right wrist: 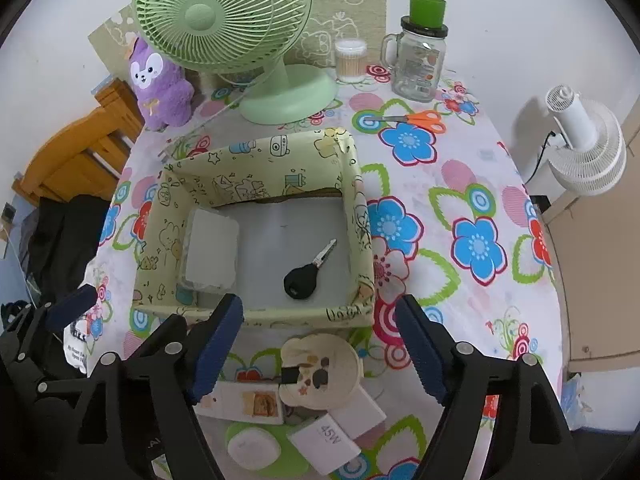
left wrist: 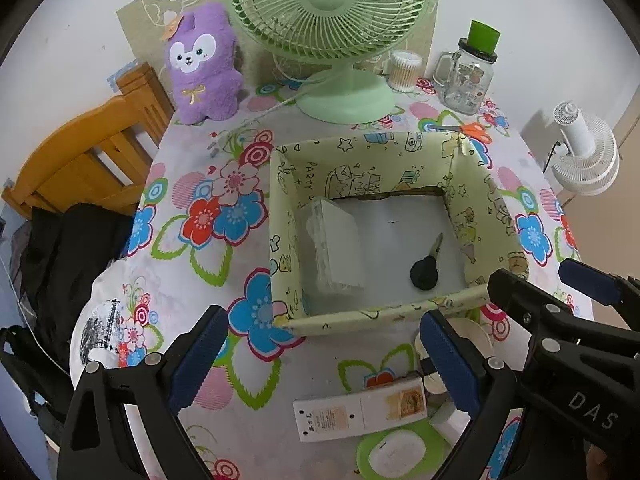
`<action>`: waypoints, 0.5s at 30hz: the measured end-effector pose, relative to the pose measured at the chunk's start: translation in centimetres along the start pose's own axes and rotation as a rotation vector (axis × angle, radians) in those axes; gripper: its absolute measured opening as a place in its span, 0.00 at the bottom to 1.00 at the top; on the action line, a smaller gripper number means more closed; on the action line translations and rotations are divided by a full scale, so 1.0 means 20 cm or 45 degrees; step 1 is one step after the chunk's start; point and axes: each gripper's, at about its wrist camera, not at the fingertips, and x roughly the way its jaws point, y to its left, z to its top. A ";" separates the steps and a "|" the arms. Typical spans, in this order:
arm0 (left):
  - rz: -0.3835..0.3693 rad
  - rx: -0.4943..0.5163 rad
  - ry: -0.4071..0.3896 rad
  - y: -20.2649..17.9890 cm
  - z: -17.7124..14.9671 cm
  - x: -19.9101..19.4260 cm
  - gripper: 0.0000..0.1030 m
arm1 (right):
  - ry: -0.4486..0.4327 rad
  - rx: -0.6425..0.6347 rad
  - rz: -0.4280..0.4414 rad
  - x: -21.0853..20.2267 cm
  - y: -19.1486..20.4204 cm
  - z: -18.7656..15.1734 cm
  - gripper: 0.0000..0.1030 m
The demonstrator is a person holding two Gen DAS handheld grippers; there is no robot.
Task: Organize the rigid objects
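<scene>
Left tongs (left wrist: pixel 320 360) spread wide, holding nothing; right tongs (right wrist: pixel 320 344) likewise, above box (right wrist: pixel 256 316).

The tablecloth (right wrist: pixel 460 184) was white with big blue, red and pink flowers and green leaves. At the centre of the frame the box (right wrist: pixel 256 160) was pale yellow-green with black cartoon doodles, its floor plain grey-white. Inside lay a key (right wrist: pixel 308 270) with a black head and silver blade, and a white case (right wrist: pixel 210 248). At the top stood a mint-green fan (right wrist: pixel 224 16), a purple plush toy (right wrist: pixel 160 84) with a white face at upper left, and a clear jar (right wrist: pixel 418 64) under a bright green cap. The scissors (right wrist: pixel 416 118) had orange handles. The gripper pads (right wrist: pixel 218 344) were dark blue on black arms.
</scene>
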 end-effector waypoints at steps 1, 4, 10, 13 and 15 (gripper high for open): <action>0.002 0.005 -0.003 0.00 -0.01 -0.01 0.95 | -0.002 0.000 0.001 -0.01 0.00 -0.01 0.80; -0.007 0.007 -0.007 -0.01 -0.03 -0.04 0.95 | -0.010 0.004 0.006 -0.04 -0.01 -0.03 0.80; -0.031 0.012 -0.025 -0.03 -0.07 -0.09 0.95 | -0.029 -0.002 -0.011 -0.10 -0.03 -0.08 0.82; -0.053 0.008 -0.026 -0.04 -0.09 -0.11 0.95 | -0.037 -0.002 -0.006 -0.13 -0.04 -0.10 0.82; -0.055 0.012 -0.029 -0.05 -0.09 -0.13 0.95 | -0.048 -0.004 -0.009 -0.16 -0.05 -0.12 0.82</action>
